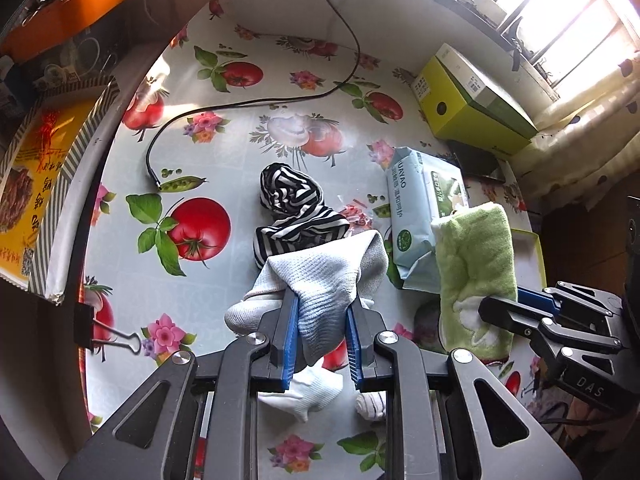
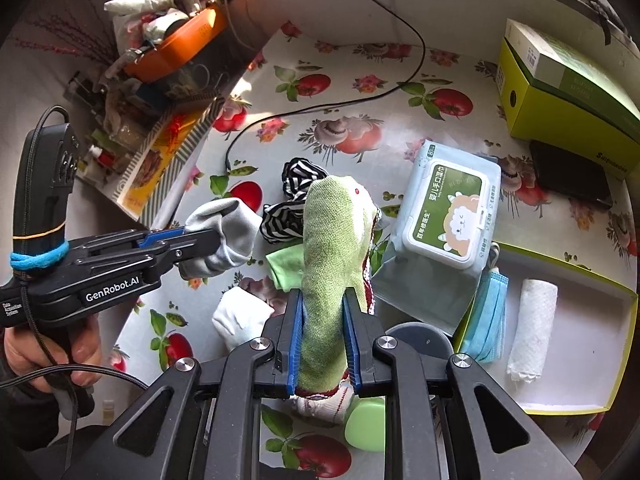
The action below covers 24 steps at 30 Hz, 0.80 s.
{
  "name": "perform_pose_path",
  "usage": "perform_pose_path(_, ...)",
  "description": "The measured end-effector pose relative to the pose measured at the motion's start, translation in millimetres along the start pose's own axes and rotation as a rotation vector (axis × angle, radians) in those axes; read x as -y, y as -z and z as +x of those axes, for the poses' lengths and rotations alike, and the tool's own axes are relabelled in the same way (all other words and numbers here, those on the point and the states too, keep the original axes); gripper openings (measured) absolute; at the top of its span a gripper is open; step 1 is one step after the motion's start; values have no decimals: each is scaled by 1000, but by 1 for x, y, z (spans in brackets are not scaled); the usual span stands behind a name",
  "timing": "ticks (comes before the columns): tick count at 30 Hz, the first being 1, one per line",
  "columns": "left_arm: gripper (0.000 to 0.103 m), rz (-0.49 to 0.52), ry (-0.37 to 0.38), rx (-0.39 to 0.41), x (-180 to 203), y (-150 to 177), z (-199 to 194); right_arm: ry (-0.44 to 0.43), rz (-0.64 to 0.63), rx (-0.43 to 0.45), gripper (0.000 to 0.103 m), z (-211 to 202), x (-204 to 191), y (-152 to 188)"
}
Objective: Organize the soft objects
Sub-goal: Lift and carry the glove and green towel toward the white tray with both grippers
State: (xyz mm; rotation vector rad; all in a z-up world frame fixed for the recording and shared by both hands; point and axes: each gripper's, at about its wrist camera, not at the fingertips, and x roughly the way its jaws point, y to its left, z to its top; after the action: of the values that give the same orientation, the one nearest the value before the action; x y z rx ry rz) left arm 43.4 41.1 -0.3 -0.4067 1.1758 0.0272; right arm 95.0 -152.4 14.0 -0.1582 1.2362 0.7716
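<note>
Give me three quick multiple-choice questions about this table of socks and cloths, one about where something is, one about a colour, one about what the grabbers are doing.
1. Where does the roll of paper towel lie?
A. in the open box lid
B. on the pack of wipes
C. in the orange basket

2. What colour is the sock in the right gripper?
A. striped black and white
B. green
C. blue

3. What is the left gripper doing?
A. hanging open over the table
B. pinching the black cable
C. clamped on a grey sock

Answers: 1 A, the roll rests on the lid's white floor beside the blue face masks; 2 B, green fabric stands between the blue pads; 3 C, grey knit is squeezed between its pads.
</note>
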Motion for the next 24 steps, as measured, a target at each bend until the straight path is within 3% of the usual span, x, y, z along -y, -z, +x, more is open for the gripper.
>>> perform_pose_path(24, 21, 67, 25, -1, 40, -5, -4, 5, 86, 68, 18, -34, 32, 16)
